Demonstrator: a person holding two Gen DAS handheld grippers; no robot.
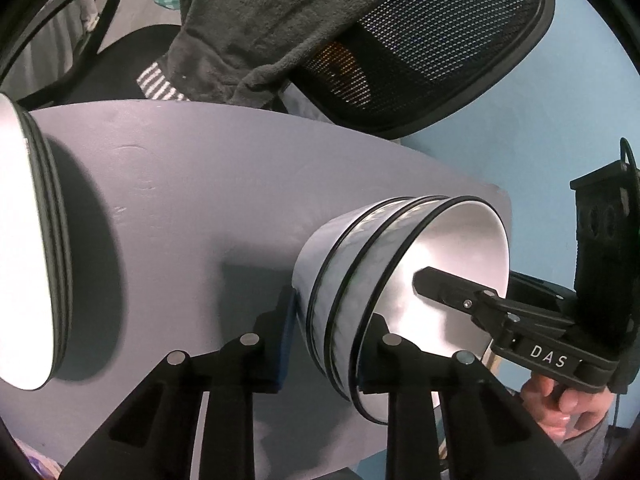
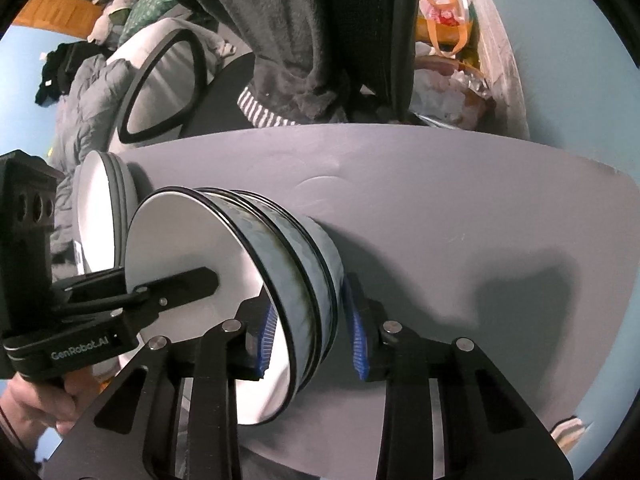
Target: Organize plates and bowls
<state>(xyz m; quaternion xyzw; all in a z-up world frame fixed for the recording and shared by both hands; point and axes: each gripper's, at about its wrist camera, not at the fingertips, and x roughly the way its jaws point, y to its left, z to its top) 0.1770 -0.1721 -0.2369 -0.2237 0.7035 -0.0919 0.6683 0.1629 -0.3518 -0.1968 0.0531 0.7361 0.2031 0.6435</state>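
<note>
A nested stack of three white bowls (image 1: pixel 360 276) with black rims and blue-grey patterned sides stands on the grey table (image 1: pixel 180 208). My left gripper (image 1: pixel 326 344) straddles the stack's rim, one finger inside the top bowl, one outside; its jaws are not closed on it. My right gripper (image 2: pixel 310 334) straddles the same stack (image 2: pixel 280 264) from the opposite side, its blue pads either side of the wall, with a gap. A stack of white plates (image 1: pixel 28 240) with dark rims stands at the table's left; it also shows in the right wrist view (image 2: pixel 100 208).
A black mesh office chair (image 1: pixel 440 40) draped with a dark grey towel (image 1: pixel 260 20) stands behind the table. The table's edge (image 1: pixel 500 196) runs close to the bowls. Clutter and bags (image 2: pixel 444 40) lie beyond the table.
</note>
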